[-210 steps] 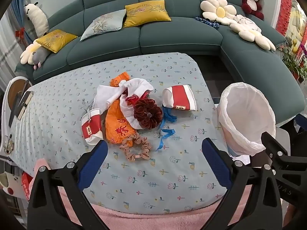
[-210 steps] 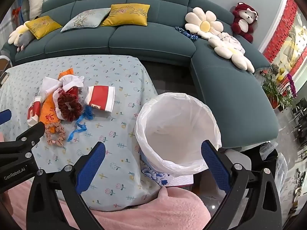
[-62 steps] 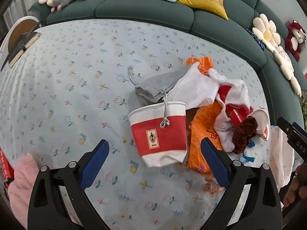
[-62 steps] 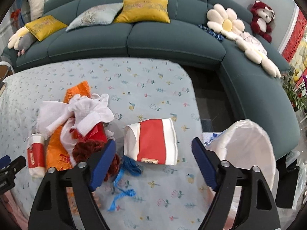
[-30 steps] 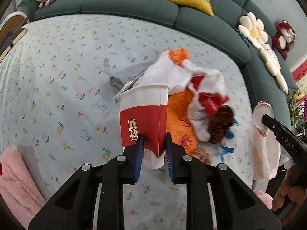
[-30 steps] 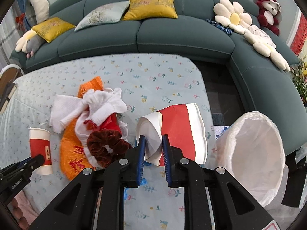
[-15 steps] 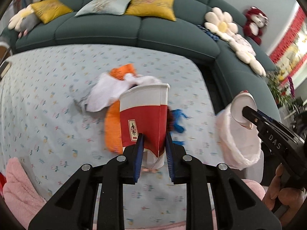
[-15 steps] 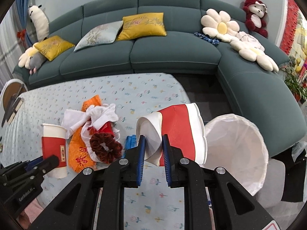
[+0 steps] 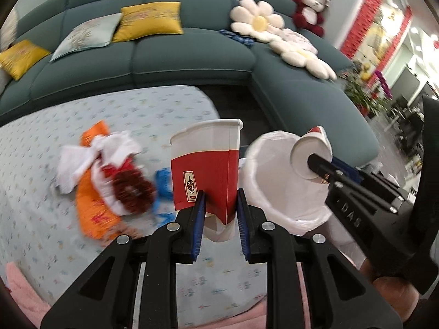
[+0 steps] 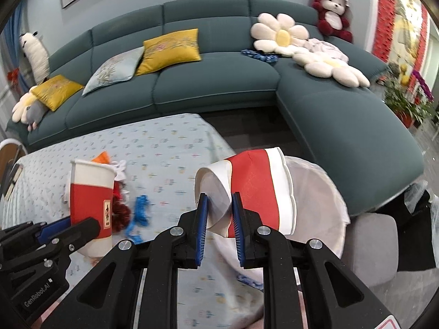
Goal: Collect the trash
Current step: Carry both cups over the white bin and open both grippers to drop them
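Observation:
My left gripper (image 9: 219,205) is shut on an upright red and white paper cup (image 9: 205,164), held above the table's right end. It also shows in the right wrist view (image 10: 90,192). My right gripper (image 10: 219,213) is shut on a second, crushed red and white paper cup (image 10: 258,186), tilted on its side over the white-lined trash bin (image 10: 323,200). In the left wrist view that cup (image 9: 310,153) hangs over the bin (image 9: 274,181). A pile of trash (image 9: 109,181) lies on the table: orange bag, white tissue, dark red scrunchie, blue ribbon (image 9: 163,183).
The table has a light blue flowered cloth (image 9: 137,109). A dark green corner sofa (image 10: 219,76) with yellow and grey cushions, flower pillows and a red plush toy runs behind and to the right. A grey stool (image 10: 376,249) stands by the bin.
Both grippers have swung right toward the bin with their cups. The right cup is now over the bin's opening, and the left cup is nearer the bin.

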Demonstrator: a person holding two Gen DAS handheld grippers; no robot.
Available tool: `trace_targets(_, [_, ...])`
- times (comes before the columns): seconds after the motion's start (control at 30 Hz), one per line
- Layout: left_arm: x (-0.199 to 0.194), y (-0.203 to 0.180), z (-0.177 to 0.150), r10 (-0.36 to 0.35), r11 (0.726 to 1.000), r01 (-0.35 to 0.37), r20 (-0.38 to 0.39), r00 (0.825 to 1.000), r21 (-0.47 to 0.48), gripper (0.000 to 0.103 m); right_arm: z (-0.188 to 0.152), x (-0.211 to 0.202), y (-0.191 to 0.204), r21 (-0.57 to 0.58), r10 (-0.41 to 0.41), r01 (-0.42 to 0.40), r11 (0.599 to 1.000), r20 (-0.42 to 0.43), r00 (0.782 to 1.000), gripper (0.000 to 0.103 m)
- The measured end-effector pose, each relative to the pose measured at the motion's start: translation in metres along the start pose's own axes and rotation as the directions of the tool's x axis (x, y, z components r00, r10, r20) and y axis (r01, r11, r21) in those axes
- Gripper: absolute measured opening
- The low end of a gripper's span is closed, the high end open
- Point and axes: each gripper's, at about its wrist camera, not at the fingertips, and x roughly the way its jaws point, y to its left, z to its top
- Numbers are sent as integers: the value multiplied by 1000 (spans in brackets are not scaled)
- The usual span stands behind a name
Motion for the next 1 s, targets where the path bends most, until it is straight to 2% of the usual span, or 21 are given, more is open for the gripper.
trace_targets(0.2, [22, -39, 12, -66, 997, 67, -26, 997, 46, 22, -4, 4, -42, 60, -31, 31, 998, -6, 1000, 17])
trace_targets(0.43, [44, -74, 16, -97, 990, 103, -58, 994, 97, 22, -11, 13, -84, 126, -53, 56, 990, -24, 998, 17])
trace_targets(0.77, [76, -113, 20, -136, 977, 151, -105, 985, 150, 23, -18, 30, -113, 165, -72, 79, 983, -48, 996, 17])
trace_targets(0.83, [79, -115, 21, -134, 977, 148, -101, 986, 151, 25, -18, 33, -115, 166, -70, 77, 983, -50, 996, 18])
trace_targets(0.87, [80, -115, 22, -129, 979, 143, -97, 987, 147, 29, -18, 34, -116, 166, -67, 74, 983, -50, 997, 18])
trace_targets(0.9, [80, -114, 23, -123, 981, 135, -94, 988, 137, 41, -18, 33, -116, 167, -68, 75, 983, -45, 997, 19])
trace_targets(0.93, [81, -113, 25, -117, 983, 128, -88, 989, 129, 46, -17, 33, -115, 168, -70, 76, 983, -39, 997, 22])
trace_targets(1.0, [80, -109, 26, -107, 986, 116, -81, 991, 116, 51, -16, 31, -115, 171, -73, 78, 982, -33, 997, 30])
